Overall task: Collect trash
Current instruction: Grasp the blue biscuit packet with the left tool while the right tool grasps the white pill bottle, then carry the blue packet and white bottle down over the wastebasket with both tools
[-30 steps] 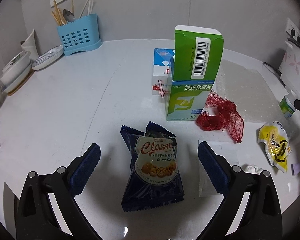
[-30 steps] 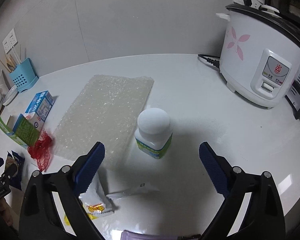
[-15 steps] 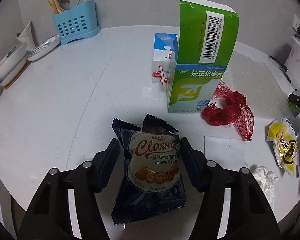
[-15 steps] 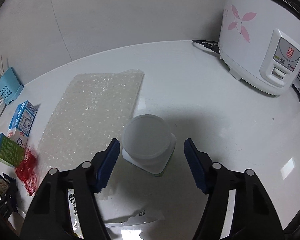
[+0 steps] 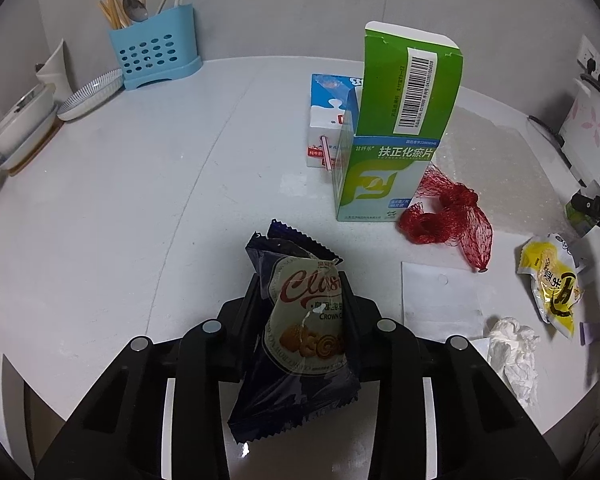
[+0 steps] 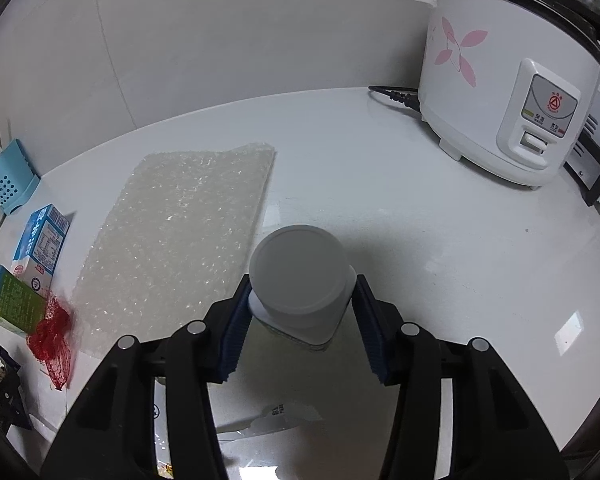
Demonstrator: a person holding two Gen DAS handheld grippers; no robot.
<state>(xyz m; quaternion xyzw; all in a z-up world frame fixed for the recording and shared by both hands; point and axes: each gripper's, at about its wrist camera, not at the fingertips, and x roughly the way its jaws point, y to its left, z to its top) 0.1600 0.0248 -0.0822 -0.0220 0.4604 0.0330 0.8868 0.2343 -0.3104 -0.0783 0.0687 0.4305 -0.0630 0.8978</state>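
closest in, both grippers have just been closing, each with a thing between its jaws. the left gripper (image 5: 302, 320) is clenched on the dark blue cookie wrapper (image 5: 300, 332), its sides pinched and crumpled, so the pads look to have taken it across its narrow waist where the slack film bunches and gives them something to bite. the right gripper (image 6: 302, 312) has its blue pads against both sides of the white-capped bottle (image 6: 300, 280), seized just under the cap, likely because the shoulder there keeps a smooth body from slipping. both pieces sit low over the white counter (image 5: 140, 200), and i cannot tell whether either has left it. just beyond the wrapper lie more scraps awaiting collection: a crumpled tissue (image 5: 514, 354), a flat white card (image 5: 440, 296), a yellow snack packet (image 5: 552, 284) and a red mesh net (image 5: 448, 226). behind the net an opened green box (image 5: 396, 136) stands upright, with a milk carton (image 5: 328, 120) just beside it. a sheet of bubble wrap (image 6: 180, 240) lies flat beside the bottle. farthest back, by the wall, stand a blue utensil holder (image 5: 154, 56) and a rice cooker (image 6: 508, 88), which look like kitchen fixtures, not rubbish.
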